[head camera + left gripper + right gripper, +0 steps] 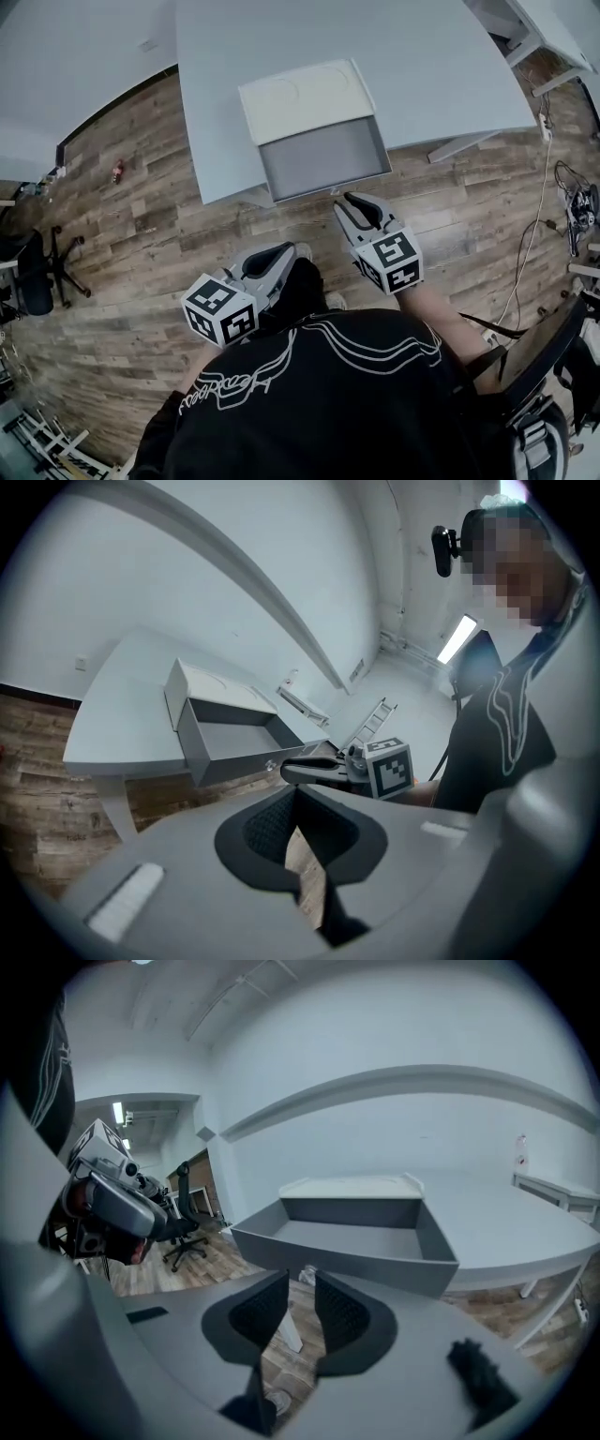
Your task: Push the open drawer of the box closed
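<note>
A white box (pixel 305 94) sits at the near edge of a pale table (pixel 422 66). Its grey drawer (pixel 323 157) is pulled out towards me, empty, overhanging the table's edge. My right gripper (pixel 354 208) hovers just short of the drawer's front wall, jaws slightly apart and holding nothing. In the right gripper view the drawer (pixel 347 1241) fills the middle, just beyond the right gripper (pixel 301 1283). My left gripper (pixel 279 260) hangs lower and further back, over the floor, its tips together. The left gripper view shows the left gripper (pixel 295 794), the drawer (pixel 234 738) and the right gripper (pixel 314 769) beside the drawer front.
Wooden floor lies below the table's edge. A table leg (pixel 459 145) slants out to the right of the drawer. An office chair (pixel 37 272) stands far left, cables (pixel 577 202) lie far right, and a second table (pixel 553 37) is at the top right.
</note>
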A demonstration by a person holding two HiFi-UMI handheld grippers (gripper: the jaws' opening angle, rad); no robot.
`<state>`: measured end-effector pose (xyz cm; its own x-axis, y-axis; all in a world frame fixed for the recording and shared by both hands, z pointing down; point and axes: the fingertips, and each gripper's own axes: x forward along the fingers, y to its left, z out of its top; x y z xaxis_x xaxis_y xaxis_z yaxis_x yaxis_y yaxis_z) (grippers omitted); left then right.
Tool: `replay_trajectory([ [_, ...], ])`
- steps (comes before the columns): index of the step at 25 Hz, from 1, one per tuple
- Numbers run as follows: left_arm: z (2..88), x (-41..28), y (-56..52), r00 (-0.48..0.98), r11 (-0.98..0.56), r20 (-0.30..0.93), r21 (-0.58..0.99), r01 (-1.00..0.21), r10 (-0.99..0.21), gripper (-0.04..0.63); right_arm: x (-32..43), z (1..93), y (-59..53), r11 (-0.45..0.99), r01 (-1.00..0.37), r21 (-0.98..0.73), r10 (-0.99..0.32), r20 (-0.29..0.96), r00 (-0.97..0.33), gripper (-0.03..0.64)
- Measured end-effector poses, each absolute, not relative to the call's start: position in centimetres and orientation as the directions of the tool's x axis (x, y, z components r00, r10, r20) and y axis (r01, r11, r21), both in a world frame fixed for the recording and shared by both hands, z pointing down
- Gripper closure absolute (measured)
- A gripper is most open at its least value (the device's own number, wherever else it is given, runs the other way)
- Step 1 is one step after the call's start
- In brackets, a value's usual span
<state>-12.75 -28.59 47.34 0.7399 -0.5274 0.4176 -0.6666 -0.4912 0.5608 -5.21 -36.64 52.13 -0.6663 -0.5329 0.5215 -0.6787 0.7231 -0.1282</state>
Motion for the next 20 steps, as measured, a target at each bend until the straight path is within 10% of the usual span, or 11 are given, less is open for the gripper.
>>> replay_trajectory([
  [20,49.2,-12.5,-30.7,0.775,-0.517,0.437,0.579,-0.631,-0.457,0.588,-5.7,54.3,-37.9,0.670,-0.716,-0.194,-0.553,0.513,-0.656,0.543],
])
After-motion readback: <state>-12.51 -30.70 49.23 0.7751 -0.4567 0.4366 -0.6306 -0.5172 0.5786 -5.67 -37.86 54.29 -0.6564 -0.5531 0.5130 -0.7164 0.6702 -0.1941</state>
